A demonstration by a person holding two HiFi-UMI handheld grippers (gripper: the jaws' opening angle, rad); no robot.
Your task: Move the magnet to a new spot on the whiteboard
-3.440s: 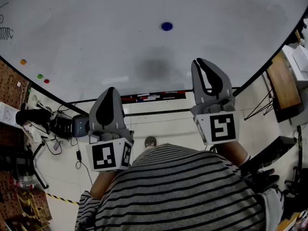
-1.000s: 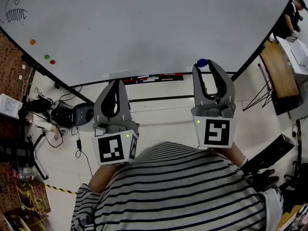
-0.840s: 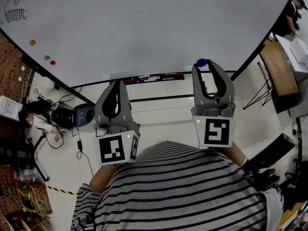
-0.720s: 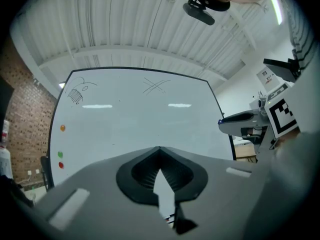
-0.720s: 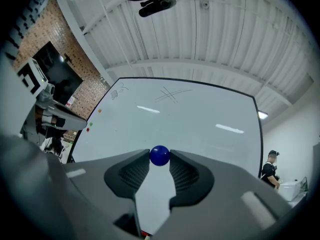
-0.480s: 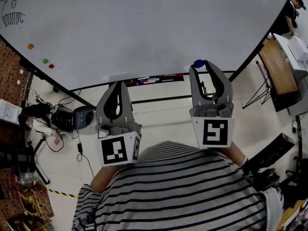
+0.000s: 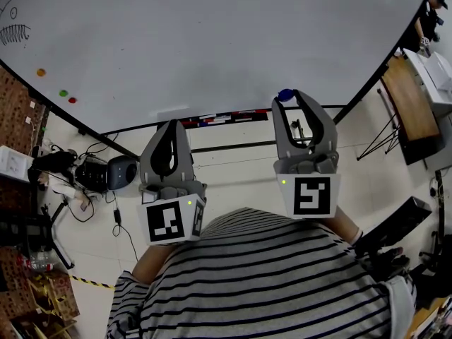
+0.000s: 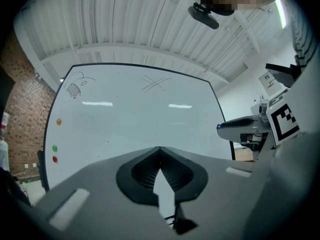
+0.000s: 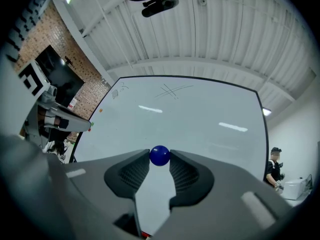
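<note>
The round blue magnet (image 9: 159, 155) sits pinched between the tips of my right gripper (image 9: 159, 157), held off the whiteboard (image 9: 190, 119). In the head view the blue magnet (image 7: 285, 95) shows at the tip of the right gripper (image 7: 288, 97), near the whiteboard's (image 7: 212, 34) lower edge. My left gripper (image 7: 169, 127) hangs lower to the left, jaws closed together with nothing between them; its own view shows the left gripper (image 8: 159, 154) pointing at the whiteboard (image 8: 135, 119).
Orange (image 7: 41, 72), green (image 7: 63, 92) and red (image 7: 72, 99) magnets stick at the board's left edge, near a fish drawing (image 7: 14, 32). A marker tray (image 7: 219, 119) runs under the board. A wooden table (image 7: 411, 111) stands at right, cables and gear (image 7: 92, 175) on the floor at left.
The blue magnet has been taken off the board by the right gripper since 3.4 s ago. Over the last second the right gripper has shifted slightly left with it; the left gripper has barely moved.
</note>
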